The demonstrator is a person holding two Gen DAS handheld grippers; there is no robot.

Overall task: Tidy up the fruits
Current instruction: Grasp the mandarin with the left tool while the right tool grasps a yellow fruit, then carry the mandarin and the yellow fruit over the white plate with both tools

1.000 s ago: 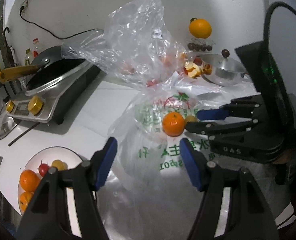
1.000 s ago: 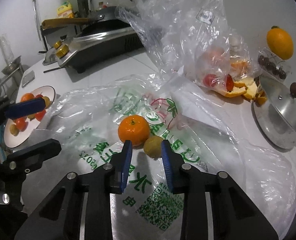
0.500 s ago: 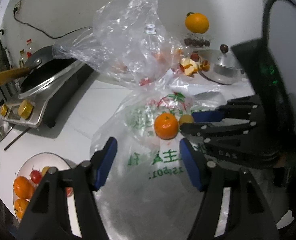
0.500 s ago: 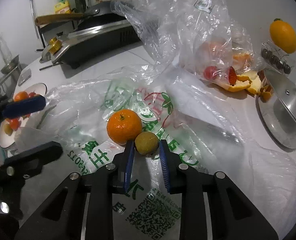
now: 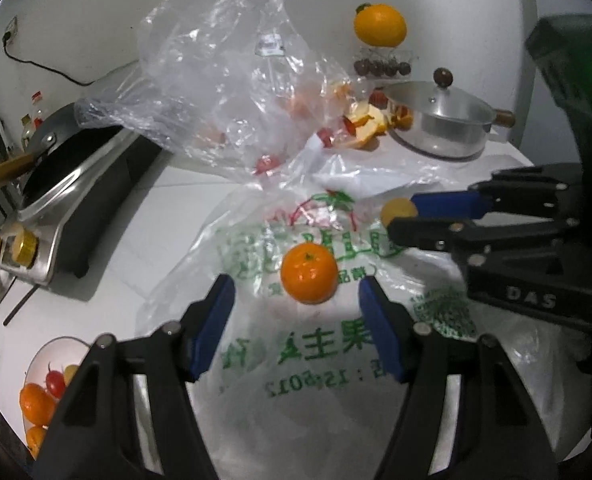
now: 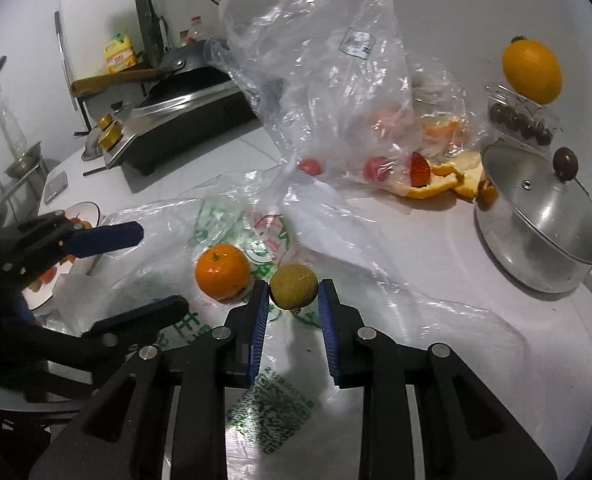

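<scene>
Yellow-green small fruit (image 6: 293, 291) sits clamped in my right tongs (image 6: 292, 300), just above the printed plastic bag (image 6: 256, 400) mid-counter. My left tongs (image 5: 296, 312) stand apart around the orange (image 5: 309, 273), not touching. I should lift gently, keeping the bag from snagging, toward the plate (image 5: 40, 364) at the counter's edge.

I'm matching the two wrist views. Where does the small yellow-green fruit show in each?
Left wrist: small yellow-green fruit right of centre, at the right gripper tips.
Right wrist: lower centre, clamped between the blue fingers.
Shared landmark: the orange on the printed bag.
</scene>
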